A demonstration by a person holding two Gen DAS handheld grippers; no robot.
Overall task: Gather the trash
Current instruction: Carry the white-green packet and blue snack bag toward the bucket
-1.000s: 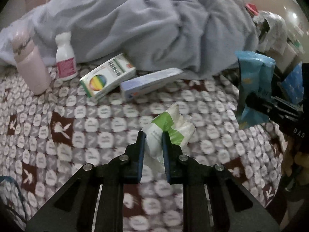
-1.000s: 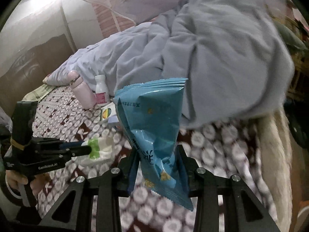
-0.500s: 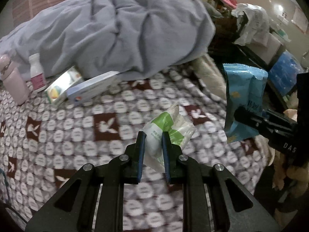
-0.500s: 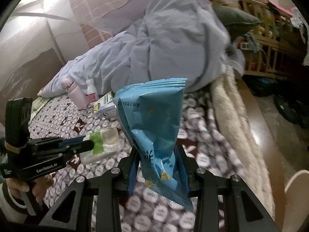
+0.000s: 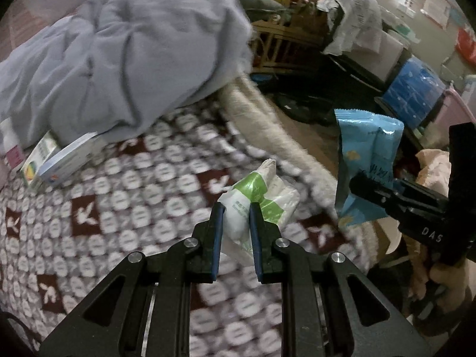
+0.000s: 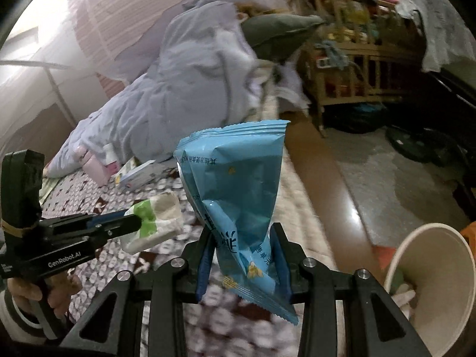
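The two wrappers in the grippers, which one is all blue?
The blue snack packet, clamped upright in the right gripper. The other, the tissue pack in the left gripper, is white with a green band.

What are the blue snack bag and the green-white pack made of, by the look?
Blue snack bag: thin glossy plastic film, likely; sharp creases, sheen, crimped serrated end seals. Green-white pack: soft matte plastic wrap over something squashy, possibly tissues; it dents between the left tool's pads. Contents not visible.
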